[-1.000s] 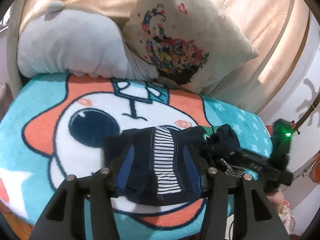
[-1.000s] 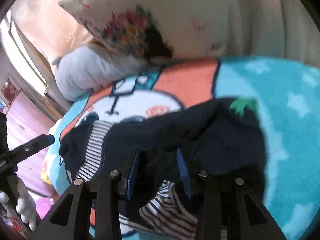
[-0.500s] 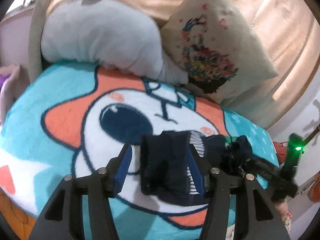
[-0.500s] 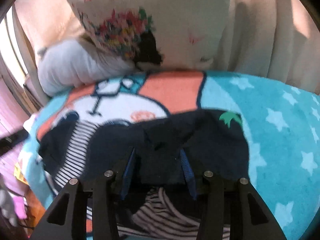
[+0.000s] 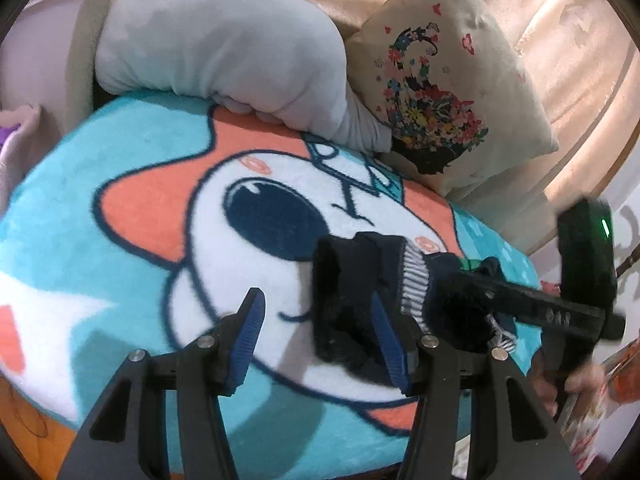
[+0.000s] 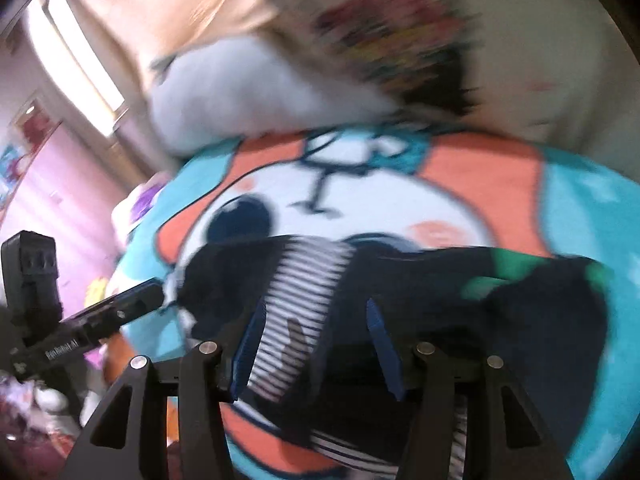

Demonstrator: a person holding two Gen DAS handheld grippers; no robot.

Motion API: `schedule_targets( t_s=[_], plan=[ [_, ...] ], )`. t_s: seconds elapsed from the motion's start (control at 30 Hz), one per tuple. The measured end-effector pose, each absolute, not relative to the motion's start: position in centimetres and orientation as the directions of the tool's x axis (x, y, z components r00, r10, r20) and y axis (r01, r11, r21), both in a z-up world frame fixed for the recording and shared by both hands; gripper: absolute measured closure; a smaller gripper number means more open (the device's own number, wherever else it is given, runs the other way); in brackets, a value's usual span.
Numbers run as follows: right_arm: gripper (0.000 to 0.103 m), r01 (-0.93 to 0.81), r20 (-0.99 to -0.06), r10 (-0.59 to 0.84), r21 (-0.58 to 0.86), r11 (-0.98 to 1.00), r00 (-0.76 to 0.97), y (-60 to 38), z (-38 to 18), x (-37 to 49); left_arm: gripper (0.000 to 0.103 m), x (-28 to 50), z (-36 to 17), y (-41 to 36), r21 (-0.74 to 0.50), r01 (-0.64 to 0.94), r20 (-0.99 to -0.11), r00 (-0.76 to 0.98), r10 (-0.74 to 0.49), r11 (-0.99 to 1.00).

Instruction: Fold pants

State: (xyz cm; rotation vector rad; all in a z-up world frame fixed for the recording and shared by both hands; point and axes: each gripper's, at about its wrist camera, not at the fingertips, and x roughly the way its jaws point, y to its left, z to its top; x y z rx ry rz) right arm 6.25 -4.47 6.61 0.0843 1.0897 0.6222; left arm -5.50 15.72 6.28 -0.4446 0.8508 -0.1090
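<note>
The dark navy pants (image 5: 352,280) with a striped panel (image 5: 414,284) lie bunched on the cartoon blanket (image 5: 120,264). My left gripper (image 5: 318,340) is open. Its right pad overlaps the bundle's near-left end, and its left pad stands over bare blanket. My right gripper (image 5: 452,280) reaches in from the right over the bundle. The right wrist view is blurred. There the right gripper (image 6: 316,340) hangs over the pants (image 6: 440,300) by the striped panel (image 6: 304,284). Its jaws are opening, and fabric lies under and between them without being pinched. The left gripper (image 6: 152,294) is at the left end.
A grey pillow (image 5: 224,48) and a floral cushion (image 5: 436,92) lean at the back, against a beige curtain (image 5: 560,20). The blanket's front edge (image 5: 280,452) drops off near the bottom. A person's hand (image 5: 576,380) holds the right gripper at the right.
My left gripper let go of the pants and slid left, so they now lie by its right pad. My right gripper swept left over the pants while its pads spread apart.
</note>
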Motion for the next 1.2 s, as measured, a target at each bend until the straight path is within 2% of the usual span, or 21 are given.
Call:
schedule_targets(
  t_s=[0.1,0.23,0.3,0.57,0.63,0.7,0.8,0.87,0.9,0.97,1.03,1.2],
  plan=[
    [0.046,-0.463,-0.837,0.515,0.389,0.796,0.182,-0.7,5.3,8.2,0.049,-6.5,5.8,15.9,-0.415,-0.07,-0.701,0.66,-0.27,0.907],
    [0.034,-0.495,-0.884,0.461,0.368,0.787,0.074,3.0,3.7,10.2,0.049,-7.5,5.0,15.7,-0.428,-0.056,-0.701,0.651,-0.292,0.902],
    [0.033,-0.512,-0.906,0.42,0.343,0.788,0.039,4.7,3.2,10.7,0.049,-7.6,4.6,15.4,-0.437,-0.041,-0.698,0.645,-0.31,0.899],
    [0.022,-0.602,-0.979,0.202,0.17,0.781,-0.014,10.2,1.7,11.7,0.049,-7.4,4.0,15.1,-0.459,-0.021,-0.692,0.635,-0.343,0.888],
    [0.013,-0.632,-0.99,0.137,0.116,0.766,-0.016,11.6,0.9,11.4,0.049,-7.5,4.1,15.2,-0.457,-0.018,-0.688,0.641,-0.341,0.889],
    [0.01,-0.662,-0.997,0.081,0.06,0.747,0.001,12.9,0.4,10.9,0.049,-7.6,4.2,15.2,-0.448,-0.019,-0.689,0.645,-0.332,0.894],
    [0.01,-0.706,-0.999,0.04,0.009,0.709,0.027,13.8,0.3,9.9,0.049,-7.8,4.4,15.2,-0.444,-0.004,-0.684,0.647,-0.336,0.896],
    [0.012,-0.726,-0.999,0.041,0.003,0.688,0.034,13.7,0.3,9.5,0.049,-7.7,4.5,14.9,-0.449,0.015,-0.677,0.647,-0.351,0.893],
    [0.016,-0.73,-0.998,0.045,0.003,0.683,0.037,13.5,0.3,9.4,0.049,-7.7,4.5,14.8,-0.45,0.022,-0.675,0.645,-0.357,0.893],
    [0.03,-0.729,-0.996,0.07,0.01,0.684,0.052,12.5,0.9,9.1,0.049,-7.5,4.4,14.3,-0.449,0.034,-0.678,0.638,-0.365,0.893],
    [0.065,-0.732,-0.993,0.09,0.007,0.681,0.075,11.6,1.8,8.6,0.049,-7.2,4.3,13.9,-0.443,0.046,-0.685,0.627,-0.371,0.896],
    [0.069,-0.719,-0.986,0.127,0.009,0.695,0.11,8.8,3.1,7.8,0.048,-5.9,4.0,11.3,-0.426,0.09,-0.706,0.59,-0.393,0.9]
  ],
)
